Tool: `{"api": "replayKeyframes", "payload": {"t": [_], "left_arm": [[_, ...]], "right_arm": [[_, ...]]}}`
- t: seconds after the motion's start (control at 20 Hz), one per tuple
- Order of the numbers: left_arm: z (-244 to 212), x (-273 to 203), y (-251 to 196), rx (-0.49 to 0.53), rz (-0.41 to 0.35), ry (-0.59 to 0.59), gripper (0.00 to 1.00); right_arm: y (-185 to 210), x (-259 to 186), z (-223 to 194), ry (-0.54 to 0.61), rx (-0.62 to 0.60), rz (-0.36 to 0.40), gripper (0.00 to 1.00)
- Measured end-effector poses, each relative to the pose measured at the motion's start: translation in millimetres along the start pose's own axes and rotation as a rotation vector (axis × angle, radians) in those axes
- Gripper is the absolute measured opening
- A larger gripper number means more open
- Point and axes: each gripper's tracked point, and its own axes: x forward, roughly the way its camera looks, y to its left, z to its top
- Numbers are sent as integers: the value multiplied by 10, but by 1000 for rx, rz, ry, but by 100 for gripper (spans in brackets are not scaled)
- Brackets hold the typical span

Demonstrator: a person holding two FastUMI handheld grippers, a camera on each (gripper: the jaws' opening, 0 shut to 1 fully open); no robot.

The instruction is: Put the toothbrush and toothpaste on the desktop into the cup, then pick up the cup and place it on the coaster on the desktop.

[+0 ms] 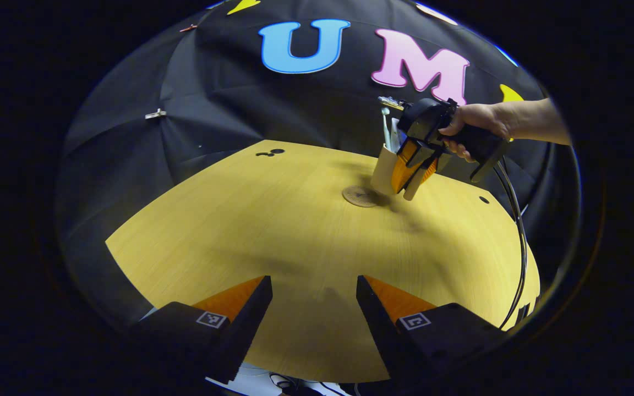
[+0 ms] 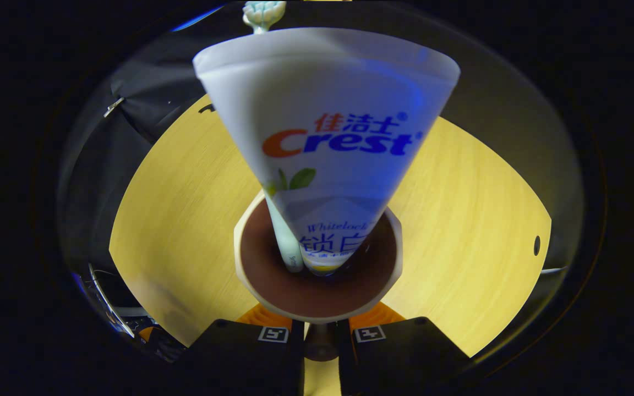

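Observation:
A tan cup (image 1: 383, 170) hangs tilted just right of the round coaster (image 1: 359, 196), its base a little above the wooden table (image 1: 229, 231). My right gripper (image 1: 406, 190), held by a hand (image 1: 474, 124), is shut on the cup's near wall. The toothbrush (image 1: 386, 124) stands up out of the cup. In the right gripper view I look down into the cup (image 2: 317, 300), where the toothpaste tube (image 2: 328, 137) and the toothbrush (image 2: 284, 236) stand, with my right gripper (image 2: 320, 330) closed on the near rim. My left gripper (image 1: 314, 289) is open over the table's front edge, holding nothing.
Small dark holes mark the tabletop at the far left (image 1: 269, 153) and at the right (image 1: 484, 199). A black cable (image 1: 518, 236) drops from the right gripper past the table's right edge. Black cloth walls the table at the back.

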Motion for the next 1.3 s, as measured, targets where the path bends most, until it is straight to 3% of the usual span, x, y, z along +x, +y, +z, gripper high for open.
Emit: {"api": "replayKeyframes", "payload": {"t": [0.35, 0.8, 0.85, 0.95, 1.0, 1.2, 1.3], "left_arm": [[69, -175, 271, -53, 23, -11, 98], [28, -285, 600, -90, 68, -2, 98], [9, -276, 613, -91, 69, 3, 98], [1, -296, 622, -91, 67, 9, 98], [-2, -308, 616, -88, 65, 8, 98], [102, -376, 585, -53, 50, -7, 97], [194, -419, 538, -40, 30, -20, 97]], "right_arm": [[376, 217, 107, 26, -56, -8, 28], [418, 388, 84, 67, -51, -61, 29], [408, 365, 83, 71, -47, -61, 22], [431, 363, 73, 79, -34, -57, 25], [431, 370, 91, 75, -35, -61, 33], [440, 190, 10, 57, -3, -37, 92], [406, 37, 19, 15, 24, -42, 98]]}}
